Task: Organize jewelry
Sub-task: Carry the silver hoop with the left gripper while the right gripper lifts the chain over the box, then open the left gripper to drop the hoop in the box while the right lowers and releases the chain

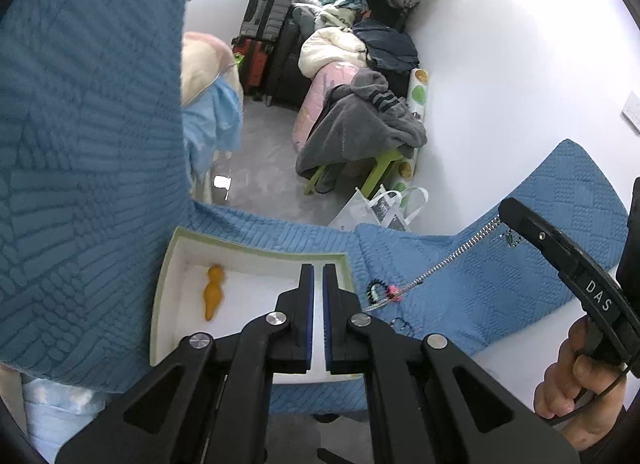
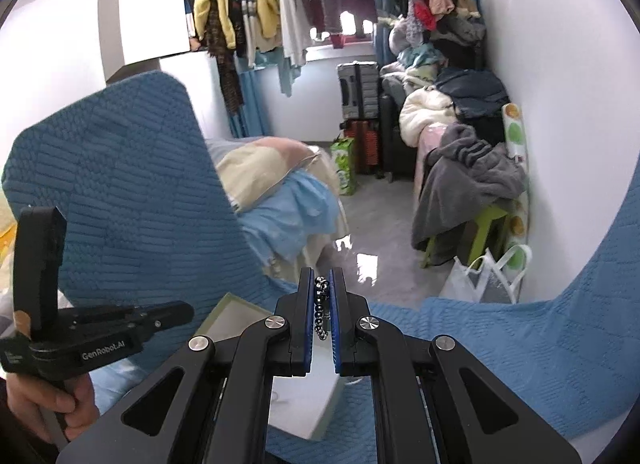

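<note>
A white box with a green rim (image 1: 256, 251) lies on a blue quilted cloth and holds an orange pendant (image 1: 213, 291). My left gripper (image 1: 318, 276) hovers over the box's right side, jaws nearly together with nothing between them. Right of the box lie a dark bead bracelet (image 1: 377, 289) and a silver chain (image 1: 456, 254) running to the right gripper's body (image 1: 568, 260). In the right wrist view my right gripper (image 2: 321, 288) is shut on a dark bead bracelet (image 2: 321, 310), held above the box (image 2: 224, 320).
The blue quilted cloth (image 1: 480, 284) rises in folds at the left and right. Behind are a bed with blue bedding (image 2: 288, 216), suitcases (image 2: 358, 96), piled clothes, a grey blanket on a green stool (image 2: 468, 180) and a white bag (image 2: 484, 276).
</note>
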